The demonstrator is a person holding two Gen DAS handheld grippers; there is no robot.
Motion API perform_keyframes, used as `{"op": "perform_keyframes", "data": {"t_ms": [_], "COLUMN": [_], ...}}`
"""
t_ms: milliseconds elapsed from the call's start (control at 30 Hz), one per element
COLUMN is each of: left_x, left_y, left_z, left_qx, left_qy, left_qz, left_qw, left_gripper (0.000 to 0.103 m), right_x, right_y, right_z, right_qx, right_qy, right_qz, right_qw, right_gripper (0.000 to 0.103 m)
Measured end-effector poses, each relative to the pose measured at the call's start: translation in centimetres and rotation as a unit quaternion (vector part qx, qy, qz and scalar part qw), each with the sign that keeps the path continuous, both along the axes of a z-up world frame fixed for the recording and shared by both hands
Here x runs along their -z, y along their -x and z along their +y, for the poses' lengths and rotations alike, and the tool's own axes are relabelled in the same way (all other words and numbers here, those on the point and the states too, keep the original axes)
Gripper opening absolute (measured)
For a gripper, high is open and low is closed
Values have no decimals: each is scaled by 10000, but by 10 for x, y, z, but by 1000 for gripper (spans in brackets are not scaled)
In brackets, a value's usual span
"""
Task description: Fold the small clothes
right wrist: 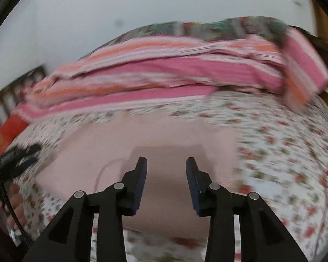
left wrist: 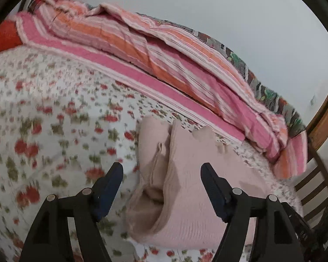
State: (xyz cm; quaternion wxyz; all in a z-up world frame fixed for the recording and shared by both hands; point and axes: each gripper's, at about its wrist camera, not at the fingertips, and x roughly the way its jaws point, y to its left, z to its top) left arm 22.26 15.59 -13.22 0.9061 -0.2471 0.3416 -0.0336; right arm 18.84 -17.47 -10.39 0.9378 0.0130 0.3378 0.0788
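My left gripper has its fingers spread wide with nothing pinched between them, and my right gripper has its fingers parted more narrowly, also empty; both hover just above the cloth without pressing on it. The thing I'm folding is a small pale pink knit garment, lying on the floral bedsheet near me, already doubled over on itself with a thick rolled fold along its left edge and a scalloped hem at its far end. In the right wrist view the same garment fills the middle ground, though motion blur hides its detail. I judge it light, soft and limp: it will sag from any single pinch, and the ribbed knit should stretch rather than slip. The best hold looks like two corners of one edge, pinched through all layers so the fold does not come apart. Farther back, a pink and orange striped blanket lies bunched along the far side of the bed, well apart from the garment, with a red pillow at far left. A wooden chair stands just past the bed's right edge. Nothing lies on the garment; the loose sheet beneath is my only worry, since a deep pinch could catch it.
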Motion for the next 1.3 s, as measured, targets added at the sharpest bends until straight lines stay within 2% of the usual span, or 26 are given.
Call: {"op": "perform_keyframes", "data": {"t_ms": [133, 233, 333, 500, 667, 867, 1067, 1300], "left_x": [-17, -18, -4, 23, 33, 43, 40, 16], "left_y": [-30, -48, -56, -72, -74, -81, -81, -64], "left_z": [4, 16, 26, 28, 36, 41, 42, 33], "left_qx": [32, -21, -44, -43, 40, 174, 144, 310], "left_qy": [-359, -113, 197, 1, 93, 358, 381, 128], "left_qz": [-108, -138, -279, -100, -195, -140, -104, -164], "left_qw": [9993, 9998, 9994, 9999, 9998, 9991, 9991, 9993], "left_gripper": [72, 72, 72, 72, 72, 72, 72, 72], "right_x": [25, 42, 44, 48, 53, 57, 53, 41], "right_y": [-32, -55, -78, -115, -155, -189, -186, -131], "right_z": [48, 60, 62, 75, 73, 75, 68, 69], "right_qx": [-391, -293, -179, -121, 147, 174, 206, 20], "right_qy": [423, 634, 716, 1260, 1084, 1040, 901, 976], "right_qz": [396, 694, 835, 1154, 1531, 1596, 1677, 1495], "right_qw": [9976, 9951, 9938, 9852, 9821, 9815, 9815, 9839], "right_gripper": [36, 36, 36, 36, 33, 33, 33, 31]}}
